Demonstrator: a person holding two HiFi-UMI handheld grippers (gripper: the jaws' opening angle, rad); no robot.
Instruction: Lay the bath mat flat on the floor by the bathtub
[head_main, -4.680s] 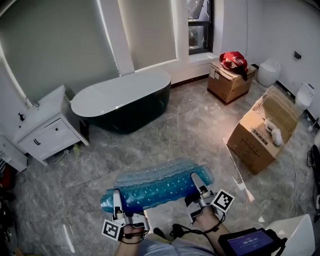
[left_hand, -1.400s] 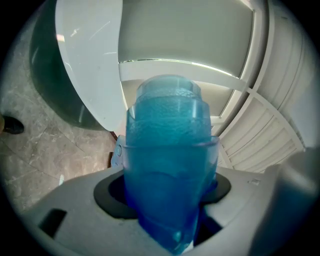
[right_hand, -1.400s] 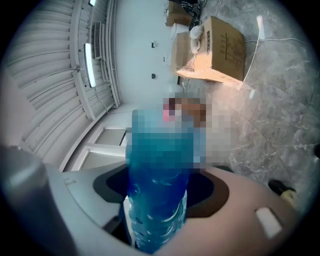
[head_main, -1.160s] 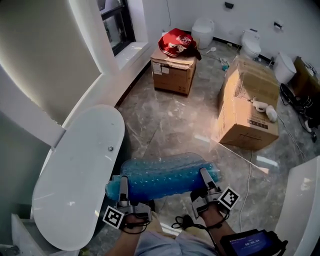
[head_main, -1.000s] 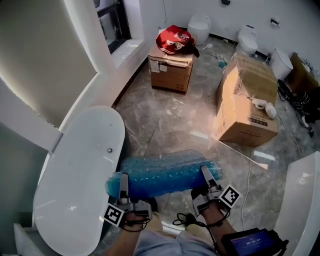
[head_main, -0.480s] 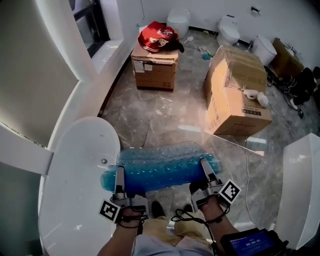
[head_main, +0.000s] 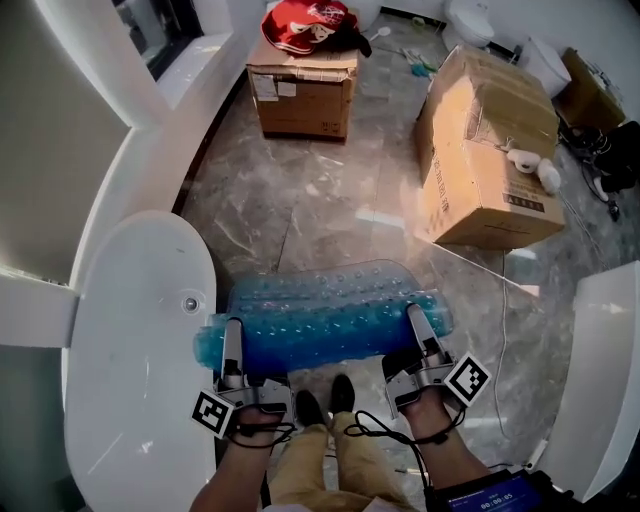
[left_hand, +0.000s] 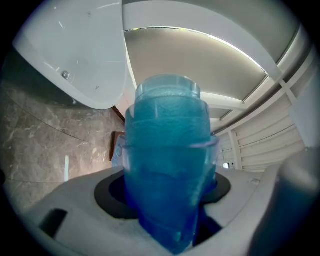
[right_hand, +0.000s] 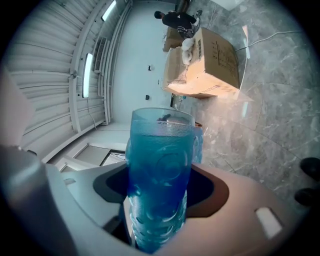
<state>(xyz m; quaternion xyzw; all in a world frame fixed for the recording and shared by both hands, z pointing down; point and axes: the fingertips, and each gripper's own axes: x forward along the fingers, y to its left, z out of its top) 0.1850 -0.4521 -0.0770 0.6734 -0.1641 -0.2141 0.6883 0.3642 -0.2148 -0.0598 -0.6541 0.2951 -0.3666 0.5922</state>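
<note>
I've got my left tool (head_main: 232, 330) pinching one end of the blue bath mat (head_main: 325, 315) and the right tool (head_main: 416, 318) pinching the other. Mat's folded over lengthwise, hanging above the floor (head_main: 320, 210) right beside the bathtub (head_main: 130, 350).

This is a bathroom. A big white bathtub (head_main: 130, 340) with a drain hole sits at 8 o'clock. White toilets (head_main: 472, 18) stand on the floor at 1 o'clock. The floor (head_main: 320, 215) is shiny grey stone. A bumpy blue bath mat (head_main: 330, 320) is at 6 o'clock. Brown cardboard boxes (head_main: 490, 150) sit at 12 and 2 o'clock, so the room looks unfinished.
</note>
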